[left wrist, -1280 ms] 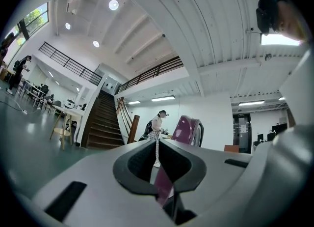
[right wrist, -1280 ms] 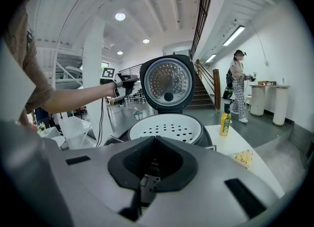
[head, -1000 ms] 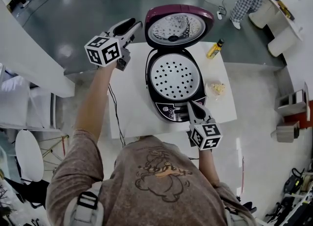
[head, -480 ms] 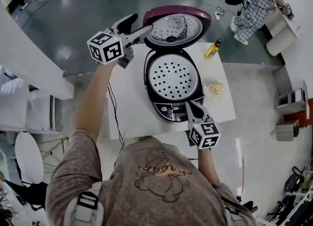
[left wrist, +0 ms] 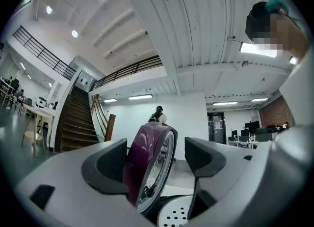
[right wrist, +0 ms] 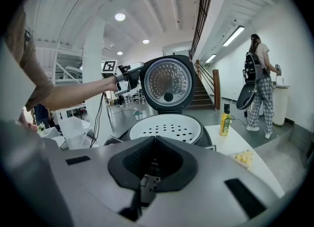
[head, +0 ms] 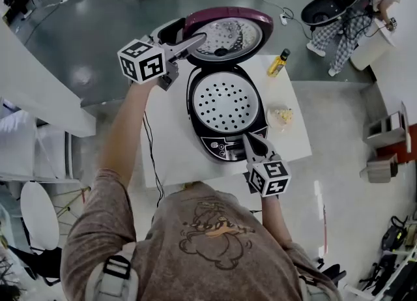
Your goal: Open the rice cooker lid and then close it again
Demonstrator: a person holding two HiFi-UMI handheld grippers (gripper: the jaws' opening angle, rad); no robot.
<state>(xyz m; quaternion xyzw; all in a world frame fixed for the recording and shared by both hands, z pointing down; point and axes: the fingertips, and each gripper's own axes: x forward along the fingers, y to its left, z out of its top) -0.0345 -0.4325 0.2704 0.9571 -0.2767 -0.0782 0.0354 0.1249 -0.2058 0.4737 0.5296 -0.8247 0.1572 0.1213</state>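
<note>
The rice cooker (head: 225, 146) stands on the white table (head: 171, 156) with its maroon lid (head: 225, 32) raised upright. Its perforated white inner plate (head: 225, 103) is exposed. My left gripper (head: 189, 36) is open at the lid's left edge. In the left gripper view the lid's rim (left wrist: 147, 164) stands between the wide-apart jaws of that gripper (left wrist: 156, 158), with a gap on the right side. My right gripper (head: 249, 142) is shut on nothing, its tip over the cooker's front control panel (head: 225, 146). In the right gripper view its closed jaws (right wrist: 154, 147) point at the cooker (right wrist: 167, 127).
A yellow bottle (head: 278, 63) stands at the table's far right corner and a small snack packet (head: 282, 116) lies right of the cooker. A black cable (head: 152, 156) runs over the table's left side. A person (head: 355, 13) stands far off at upper right.
My left gripper's jaws have spread wide and it has moved right and up, so that it now straddles the lid's rim. The right gripper has stayed put.
</note>
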